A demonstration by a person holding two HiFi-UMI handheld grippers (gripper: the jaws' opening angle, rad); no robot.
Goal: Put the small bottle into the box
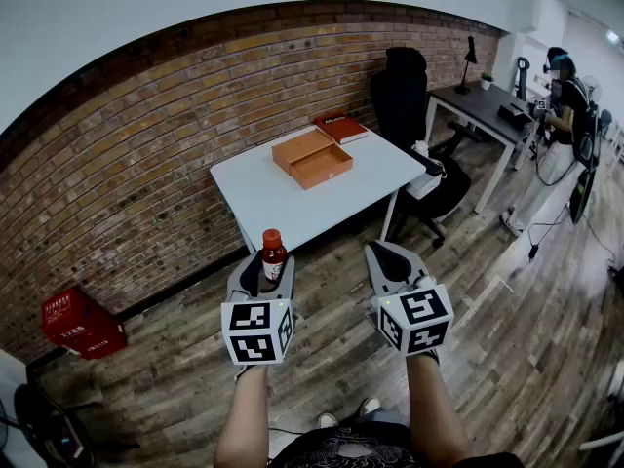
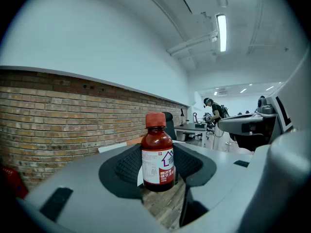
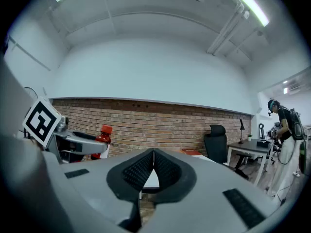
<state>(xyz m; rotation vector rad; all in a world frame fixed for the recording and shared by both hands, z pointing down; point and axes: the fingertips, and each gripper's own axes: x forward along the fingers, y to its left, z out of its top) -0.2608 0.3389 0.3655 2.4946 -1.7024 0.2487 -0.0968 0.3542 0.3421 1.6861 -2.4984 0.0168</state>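
A small brown bottle (image 1: pixel 273 253) with a red cap and white label stands upright between the pads of my left gripper (image 1: pixel 263 264), which is shut on it; in the left gripper view the bottle (image 2: pixel 157 160) fills the gap between the black pads. My right gripper (image 1: pixel 387 253) is shut and holds nothing, its pads meeting at the tips (image 3: pixel 153 153). From the right gripper view the bottle (image 3: pixel 102 139) shows at the left. The orange box (image 1: pixel 313 158) lies open on the white table (image 1: pixel 283 208) ahead, beyond both grippers.
A red book (image 1: pixel 340 127) lies on the table's far corner. A black office chair (image 1: pixel 407 94) stands to the table's right, with a dark desk (image 1: pixel 485 106) and a person (image 1: pixel 566 94) beyond. A red crate (image 1: pixel 82 324) sits on the wooden floor by the brick wall.
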